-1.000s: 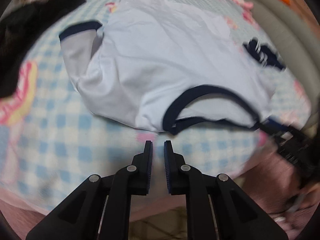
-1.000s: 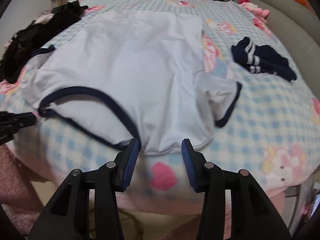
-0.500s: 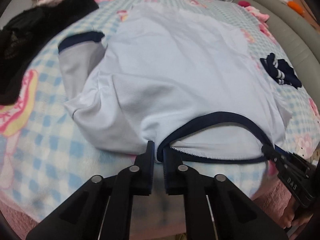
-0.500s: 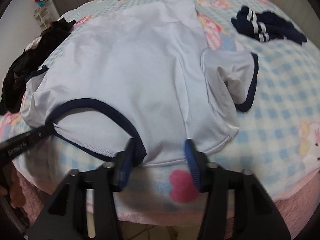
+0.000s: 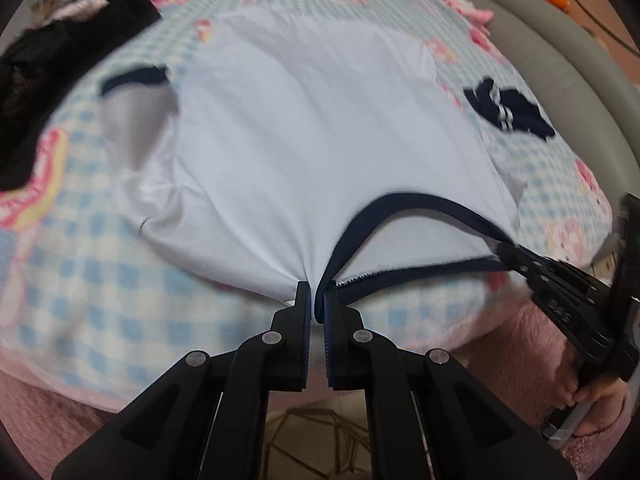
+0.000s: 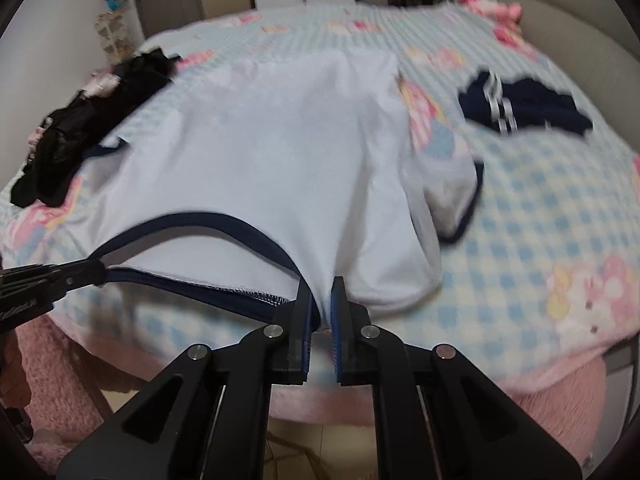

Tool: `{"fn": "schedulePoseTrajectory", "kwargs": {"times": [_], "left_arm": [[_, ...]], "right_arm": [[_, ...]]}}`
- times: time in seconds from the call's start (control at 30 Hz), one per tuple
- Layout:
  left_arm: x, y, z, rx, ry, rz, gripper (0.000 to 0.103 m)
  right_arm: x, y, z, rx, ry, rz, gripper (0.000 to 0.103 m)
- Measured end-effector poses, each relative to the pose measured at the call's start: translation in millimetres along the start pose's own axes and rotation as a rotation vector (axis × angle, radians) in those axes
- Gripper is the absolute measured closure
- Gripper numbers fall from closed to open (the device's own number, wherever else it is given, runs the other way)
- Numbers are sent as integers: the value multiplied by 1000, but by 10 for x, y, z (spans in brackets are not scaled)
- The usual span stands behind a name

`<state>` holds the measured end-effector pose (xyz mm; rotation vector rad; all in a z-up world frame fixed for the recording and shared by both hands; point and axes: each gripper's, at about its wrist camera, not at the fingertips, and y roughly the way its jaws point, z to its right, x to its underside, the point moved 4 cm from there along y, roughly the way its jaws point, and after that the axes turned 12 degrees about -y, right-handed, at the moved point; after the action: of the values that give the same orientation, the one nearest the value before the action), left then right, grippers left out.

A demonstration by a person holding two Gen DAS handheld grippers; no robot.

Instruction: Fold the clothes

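Left gripper (image 5: 316,300): jaws pinch the white shirt (image 5: 312,128) by its collar
Right gripper (image 6: 322,300): jaws pinch it too
Nearby: black clothes (image 6: 88,128), navy socks (image 6: 524,108), on the bed (image 6: 552,220)

Left gripper (image 5: 316,300): jaws pinched together, level, pointing forward.
Right gripper (image 6: 322,300): jaws pinched together, level, just right of the left.
Hand (image 5: 596,408): wrapped around the right gripper's handle.

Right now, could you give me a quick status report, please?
Left gripper and right gripper each shut on white T-shirt beside the collar. Shirt lies flat on bed. Nothing in the way.
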<state>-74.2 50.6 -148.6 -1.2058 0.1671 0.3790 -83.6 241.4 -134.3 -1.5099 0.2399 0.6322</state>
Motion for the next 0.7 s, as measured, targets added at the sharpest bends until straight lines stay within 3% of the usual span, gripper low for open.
{"fn": "schedulePoseTrajectory", "kwargs": {"times": [0.1, 0.17, 0.3, 0.43, 0.53, 0.63, 0.7], "left_arm": [[108, 196, -35, -48, -2, -69, 91], [156, 254, -100, -4, -40, -151, 87], [138, -54, -87, 85, 5, -97, 87], [-100, 50, -45, 55, 43, -50, 87], [-280, 132, -13, 32, 71, -16, 87], [-461, 213, 20, 8, 100, 19, 87], [-492, 278, -2, 2, 95, 14, 87]], "right_arm": [[127, 205, 15, -10, -13, -79, 95], [142, 230, -13, -10, -28, -98, 92], [76, -25, 5, -97, -20, -52, 80], [-43, -388, 105, -195, 19, 58, 80], [-246, -353, 220, -143, 25, 100, 80], [-389, -29, 189, -78, -15, 50, 80], [-382, 196, 137, -107, -24, 7, 80]]}}
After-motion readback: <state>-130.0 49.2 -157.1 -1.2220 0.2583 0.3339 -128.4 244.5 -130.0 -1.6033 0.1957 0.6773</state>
